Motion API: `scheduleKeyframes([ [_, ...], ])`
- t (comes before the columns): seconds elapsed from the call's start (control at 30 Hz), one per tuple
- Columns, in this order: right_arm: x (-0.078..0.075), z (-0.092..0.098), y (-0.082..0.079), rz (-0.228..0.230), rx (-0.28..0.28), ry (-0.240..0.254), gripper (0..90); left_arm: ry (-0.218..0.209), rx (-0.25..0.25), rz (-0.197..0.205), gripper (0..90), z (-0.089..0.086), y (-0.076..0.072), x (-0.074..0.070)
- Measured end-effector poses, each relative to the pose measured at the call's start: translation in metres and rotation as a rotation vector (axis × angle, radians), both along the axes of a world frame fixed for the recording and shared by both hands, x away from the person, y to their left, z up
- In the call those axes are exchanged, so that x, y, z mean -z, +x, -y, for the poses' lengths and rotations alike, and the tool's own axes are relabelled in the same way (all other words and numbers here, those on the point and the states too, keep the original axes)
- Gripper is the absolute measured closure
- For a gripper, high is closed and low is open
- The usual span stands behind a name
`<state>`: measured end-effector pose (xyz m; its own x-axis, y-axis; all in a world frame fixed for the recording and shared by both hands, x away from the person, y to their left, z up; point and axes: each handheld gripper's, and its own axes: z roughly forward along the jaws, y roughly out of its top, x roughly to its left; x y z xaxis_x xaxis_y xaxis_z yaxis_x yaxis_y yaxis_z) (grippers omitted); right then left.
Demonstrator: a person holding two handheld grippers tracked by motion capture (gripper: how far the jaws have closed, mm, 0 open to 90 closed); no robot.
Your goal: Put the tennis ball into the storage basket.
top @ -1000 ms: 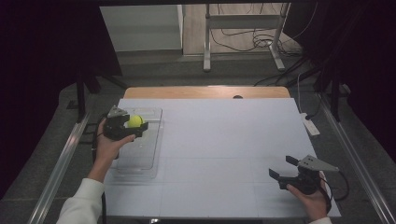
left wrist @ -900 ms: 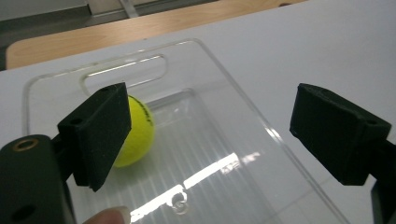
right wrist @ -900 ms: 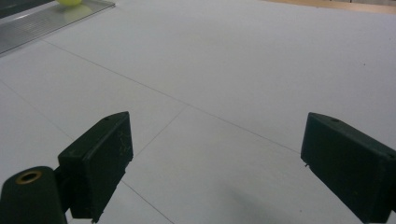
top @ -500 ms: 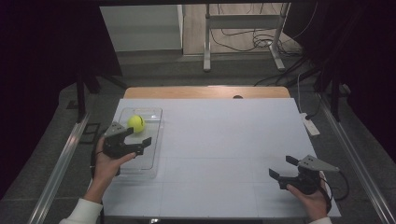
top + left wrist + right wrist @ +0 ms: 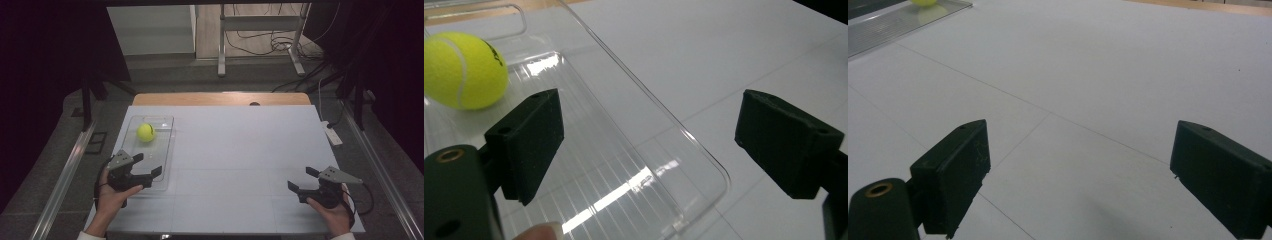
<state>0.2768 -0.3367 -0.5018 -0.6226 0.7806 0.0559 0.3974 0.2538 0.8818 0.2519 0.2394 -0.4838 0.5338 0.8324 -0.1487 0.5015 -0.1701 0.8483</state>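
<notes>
A yellow-green tennis ball (image 5: 146, 132) lies in the far end of a clear plastic tray (image 5: 160, 167) on the left of the white table. In the left gripper view the ball (image 5: 463, 70) rests free beyond the jaws, over the tray's ribbed floor (image 5: 624, 185). My left gripper (image 5: 147, 166) hangs open over the tray's near end, nothing between its jaws. My right gripper (image 5: 299, 179) stands open near the table's front right, above bare white surface (image 5: 1088, 125). The ball's lower edge (image 5: 924, 2) peeks at the top of the right gripper view.
The white tabletop (image 5: 240, 150) has a wooden strip (image 5: 220, 98) along its far edge. A white power strip (image 5: 332, 134) lies at the right edge. Metal rails run along both sides; a stand and cables sit on the floor beyond.
My left gripper let go of the ball in the tray's far end and drew back toward the near end, now open. The right gripper stayed put.
</notes>
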Motion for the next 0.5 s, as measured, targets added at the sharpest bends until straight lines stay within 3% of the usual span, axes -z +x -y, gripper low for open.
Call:
scheduleKeyframes([
  [0.2,0.0,0.0,0.0,-0.001,-0.001,0.004,9.3,0.017,0.005,0.008,13.0,0.0,-0.012,0.008],
  [0.5,-0.001,0.0,0.001,-0.001,-0.004,0.003,9.3,0.038,0.016,0.005,12.9,0.005,-0.015,0.014],
])
